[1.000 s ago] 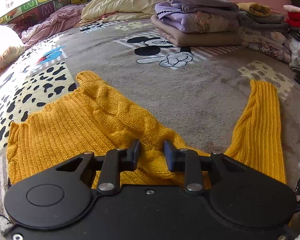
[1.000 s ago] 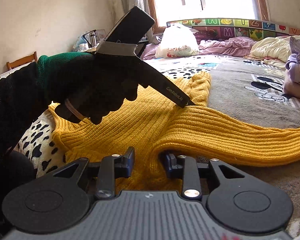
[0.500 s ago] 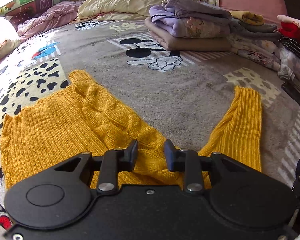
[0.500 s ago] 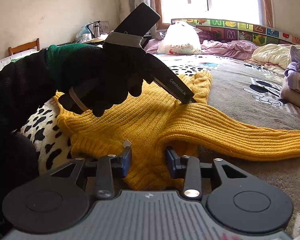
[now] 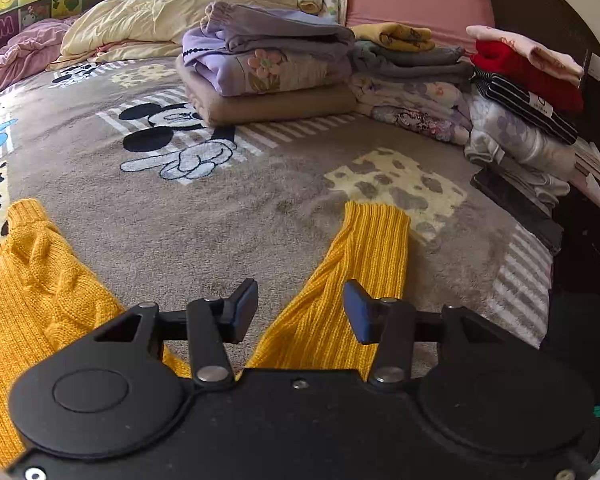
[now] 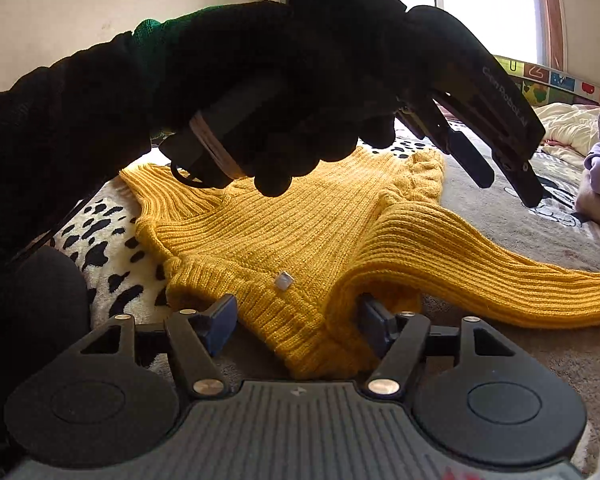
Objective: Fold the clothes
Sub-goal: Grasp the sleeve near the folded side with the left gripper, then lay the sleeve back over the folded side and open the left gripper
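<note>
Directly ahead of the left gripper (image 5: 300, 304), a yellow sweater's sleeve (image 5: 364, 256) runs lengthwise away across the grey blanket (image 5: 228, 224); its jaws are spread, gripping nothing. Nearer the shoulder, the right gripper (image 6: 296, 320) straddles knit, jaws apart too.

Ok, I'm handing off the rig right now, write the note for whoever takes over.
Left gripper: open, holding nothing, hovering over the yellow sweater's sleeve.
Right gripper: open, jaws either side of the sweater's edge near the shoulder, not clamped.
Yellow sweater: spread flat on the grey blanket, this sleeve stretched out to the side.
Folded clothes are stacked at the far end.
Done: sweater laid out.
Left: fold in the sleeves, fold the body, probably add it to the stacks.
</note>
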`<state>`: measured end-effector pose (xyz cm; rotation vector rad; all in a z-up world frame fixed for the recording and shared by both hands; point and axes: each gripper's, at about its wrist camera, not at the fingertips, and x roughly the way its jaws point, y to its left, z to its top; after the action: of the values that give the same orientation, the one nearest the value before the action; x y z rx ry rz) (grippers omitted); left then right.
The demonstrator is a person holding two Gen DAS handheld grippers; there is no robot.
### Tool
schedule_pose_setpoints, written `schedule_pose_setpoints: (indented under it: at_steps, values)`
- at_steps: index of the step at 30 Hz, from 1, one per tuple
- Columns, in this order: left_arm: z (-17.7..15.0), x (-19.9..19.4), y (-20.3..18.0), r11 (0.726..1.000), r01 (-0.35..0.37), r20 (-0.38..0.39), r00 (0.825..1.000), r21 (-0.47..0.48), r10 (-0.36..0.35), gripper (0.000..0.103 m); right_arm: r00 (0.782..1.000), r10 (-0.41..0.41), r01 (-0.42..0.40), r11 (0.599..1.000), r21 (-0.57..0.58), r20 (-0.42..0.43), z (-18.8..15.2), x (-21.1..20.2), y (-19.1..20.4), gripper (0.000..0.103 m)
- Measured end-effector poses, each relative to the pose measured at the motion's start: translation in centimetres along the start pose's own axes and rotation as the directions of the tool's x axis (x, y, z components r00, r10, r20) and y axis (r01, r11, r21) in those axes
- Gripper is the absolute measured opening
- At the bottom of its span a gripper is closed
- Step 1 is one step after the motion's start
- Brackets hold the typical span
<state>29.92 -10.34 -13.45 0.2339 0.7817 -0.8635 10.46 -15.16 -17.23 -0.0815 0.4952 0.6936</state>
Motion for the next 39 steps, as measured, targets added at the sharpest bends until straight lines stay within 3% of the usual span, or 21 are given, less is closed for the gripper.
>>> schedule_pose_setpoints:
  at_steps: [4,6,7,11,14,16,17,19,22,23,24,26,27,31,32,34,36,39]
  values:
    - [-0.5,2.6,0.4,0.999,0.043,-0.076,0.996,0.008,-0.042,0.044,1.000,-0.003,0.003,1.000,-0.007,0.000,-0.1,0.2,0.1,0.067]
    - [-0.7,2.6,0.1,0.998,0.055,-0.060,0.997,0.036,-0.052,0.026,1.000,-0.001,0.001,1.000,-0.006,0.001,-0.1,0.2,0.0,0.067]
    - [-0.7,2.1,0.0,0.997,0.052,-0.035,0.998,0.049,-0.050,0.012,1.000,0.002,-0.002,1.000,-0.004,0.001,0.0,0.3,-0.1,0.067]
    - [-0.7,-0.6,0.9,0.998,0.035,0.110,0.993,0.049,-0.040,0.010,1.000,0.006,-0.006,1.000,0.006,0.007,0.1,0.3,-0.4,0.067]
    - [-1.1,-4.2,3.1,1.000,-0.004,0.273,0.962,-0.020,0.009,0.009,1.000,0.005,-0.005,1.000,0.013,0.011,0.2,0.3,-0.5,0.067]
    - [-2.1,-6.0,5.6,0.988,-0.062,0.320,0.942,-0.138,0.104,0.009,1.000,0.004,-0.004,1.000,0.017,0.011,0.2,0.3,-0.6,0.067]
    - [-2.8,-6.3,6.9,0.973,-0.096,0.308,0.938,-0.209,0.159,0.009,1.000,0.003,-0.003,1.000,0.019,0.012,0.2,0.4,-0.6,0.067]
    - [-4.0,-6.0,9.1,0.941,-0.136,0.238,0.947,-0.309,0.215,0.010,1.000,-0.001,0.000,1.000,0.027,0.013,0.2,0.4,-0.7,0.067]
    - [-5.0,-4.8,10.7,0.911,-0.147,0.128,0.969,-0.385,0.211,0.015,1.000,0.000,-0.001,0.998,0.068,0.020,0.4,0.3,-1.3,0.067]
    - [-5.0,-4.9,11.1,0.903,-0.125,0.141,0.970,-0.411,0.198,0.017,1.000,-0.002,0.000,0.997,0.080,0.025,0.4,0.1,-1.5,0.067]
    - [-4.9,-5.0,11.4,0.895,-0.104,0.156,0.970,-0.434,0.188,0.021,1.000,-0.004,0.001,0.996,0.091,0.030,0.5,0.0,-1.6,0.067]
    - [-4.4,-5.0,11.7,0.884,-0.070,0.191,0.966,-0.463,0.176,0.050,0.999,-0.005,0.001,0.994,0.106,0.035,0.5,-0.3,-1.8,0.067]
    - [-4.0,-4.8,11.8,0.887,-0.064,0.191,0.967,-0.458,0.168,0.052,1.000,0.002,-0.005,0.994,0.107,0.029,0.5,-0.2,-1.9,0.067]
    - [-2.8,-2.6,11.5,0.919,-0.093,0.128,0.980,-0.383,0.152,0.050,1.000,-0.001,0.000,0.998,0.066,0.014,0.4,0.3,-1.1,0.068]
    - [-2.7,-2.2,11.2,0.928,-0.118,0.114,0.979,-0.353,0.168,0.034,1.000,-0.002,0.002,0.998,0.062,0.013,0.4,0.4,-1.0,0.068]
    - [-2.8,-2.0,10.7,0.942,-0.147,0.113,0.976,-0.300,0.188,0.016,1.000,0.000,-0.001,0.998,0.065,0.013,0.4,0.4,-1.1,0.068]
    - [-3.1,-3.4,10.5,0.947,-0.145,0.184,0.962,-0.287,0.203,0.012,1.000,-0.002,0.001,0.998,0.064,0.013,0.4,0.4,-1.1,0.068]
    - [-4.1,-6.8,10.5,0.953,-0.109,0.368,0.905,-0.281,0.212,0.012,1.000,-0.005,0.005,0.998,0.065,0.014,0.4,0.5,-1.1,0.068]
